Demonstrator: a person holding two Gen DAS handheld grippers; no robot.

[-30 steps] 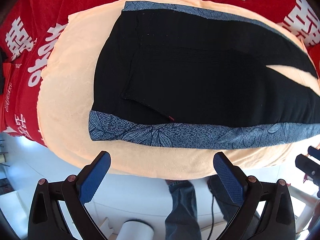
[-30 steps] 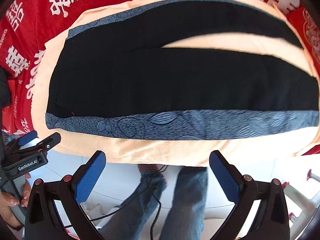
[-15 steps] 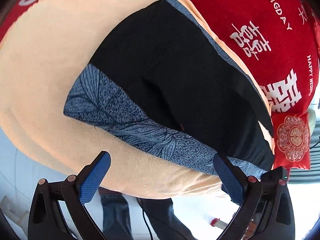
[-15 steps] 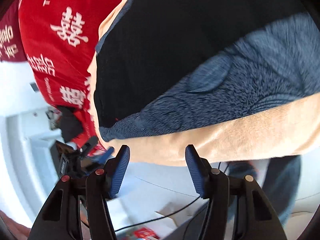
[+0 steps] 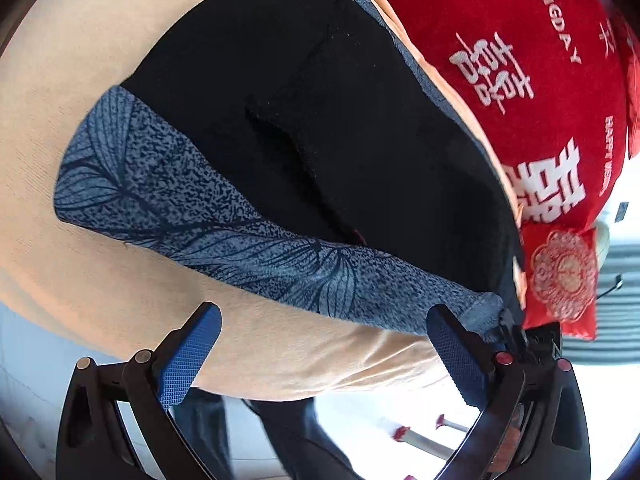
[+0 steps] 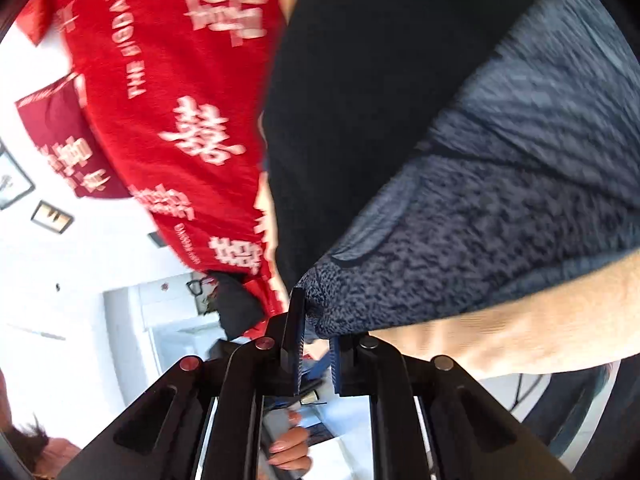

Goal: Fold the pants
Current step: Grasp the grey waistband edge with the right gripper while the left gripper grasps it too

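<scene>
Now the right gripper (image 6: 316,344) is closing on the pants' (image 5: 320,140) blue patterned hem (image 6: 480,220), after hovering spread above it. Beside that hem, the left gripper (image 5: 324,356) is waiting spread wide, so the fold is beginning.

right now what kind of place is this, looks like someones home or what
Probably a room in a home, dressed for a wedding. The pants lie on a peach cloth over a red cover printed with "happy wedding" wording, and framed pictures hang on a white wall.

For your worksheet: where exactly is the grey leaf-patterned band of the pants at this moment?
In the left wrist view the leaf-patterned band runs along the near edge of the black pants, on the peach cloth. Its right end sits between the closing right gripper.
</scene>
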